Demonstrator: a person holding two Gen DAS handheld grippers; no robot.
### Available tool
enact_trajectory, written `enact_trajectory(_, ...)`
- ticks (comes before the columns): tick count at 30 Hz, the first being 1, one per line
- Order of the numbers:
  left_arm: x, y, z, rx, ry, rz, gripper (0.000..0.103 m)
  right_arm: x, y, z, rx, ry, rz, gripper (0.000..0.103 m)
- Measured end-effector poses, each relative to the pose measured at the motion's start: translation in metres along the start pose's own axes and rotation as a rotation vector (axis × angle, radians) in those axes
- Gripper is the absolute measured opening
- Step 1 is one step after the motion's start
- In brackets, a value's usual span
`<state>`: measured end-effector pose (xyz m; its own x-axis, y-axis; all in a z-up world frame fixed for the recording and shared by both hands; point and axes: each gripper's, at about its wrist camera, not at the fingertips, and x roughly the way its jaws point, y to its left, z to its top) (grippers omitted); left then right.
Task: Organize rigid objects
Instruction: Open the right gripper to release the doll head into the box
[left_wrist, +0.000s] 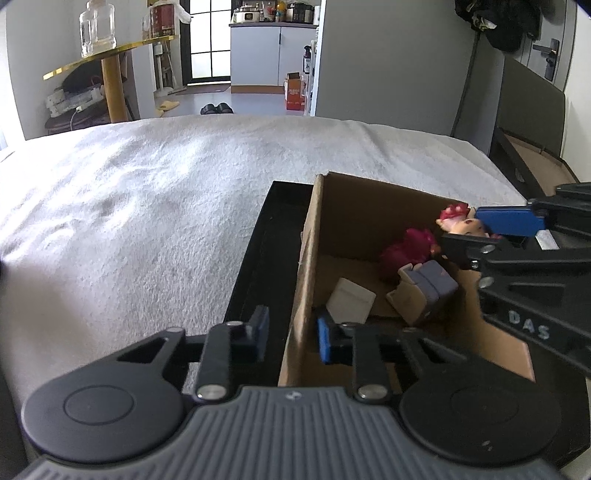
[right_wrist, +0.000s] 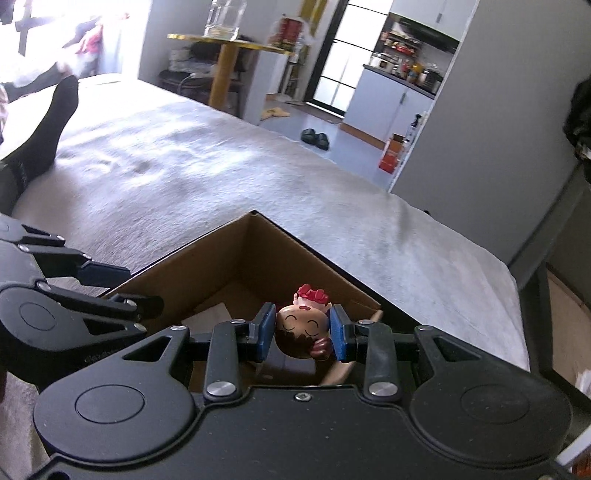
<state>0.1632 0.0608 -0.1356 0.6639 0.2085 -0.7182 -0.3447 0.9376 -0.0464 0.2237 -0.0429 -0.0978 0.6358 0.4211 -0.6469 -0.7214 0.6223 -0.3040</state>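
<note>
An open cardboard box (left_wrist: 354, 221) stands on a white blanket. My left gripper (left_wrist: 291, 336) straddles the box's near left wall, one blue pad outside and one inside, shut on that wall; in the right wrist view the left gripper (right_wrist: 125, 291) sits at the box's (right_wrist: 236, 266) left rim. My right gripper (right_wrist: 303, 332) is shut on the head of a small figurine (right_wrist: 301, 328) with brown hair and a red bow, held over the box. In the left wrist view the figurine (left_wrist: 461, 221) hangs in the right gripper (left_wrist: 476, 230) above the box's right side.
Inside the box lie a white cube (left_wrist: 351, 304), a grey-and-tan block toy (left_wrist: 424, 291) and a magenta toy (left_wrist: 406, 251). A black tray (left_wrist: 266, 243) lies against the box's left side. A person's leg in a black sock (right_wrist: 48, 129) rests on the blanket (left_wrist: 147, 206) at far left.
</note>
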Motion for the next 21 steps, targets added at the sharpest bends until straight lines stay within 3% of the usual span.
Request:
enact_trajectory(7,0.000,0.000,0.002,-0.006,0.000,-0.029,0.011,0.012,0.007,0.003,-0.047,-0.001,0.045,0.032)
enact_trajectory(14,0.000,0.000,0.002,-0.008,0.000,-0.036,0.009,0.020,0.013,0.005,-0.082,-0.021,0.084,0.032)
enact_trajectory(21,0.000,-0.001,0.001,-0.005,-0.006,-0.031,0.009,0.024,0.009,0.005,-0.074,-0.024,0.050,0.037)
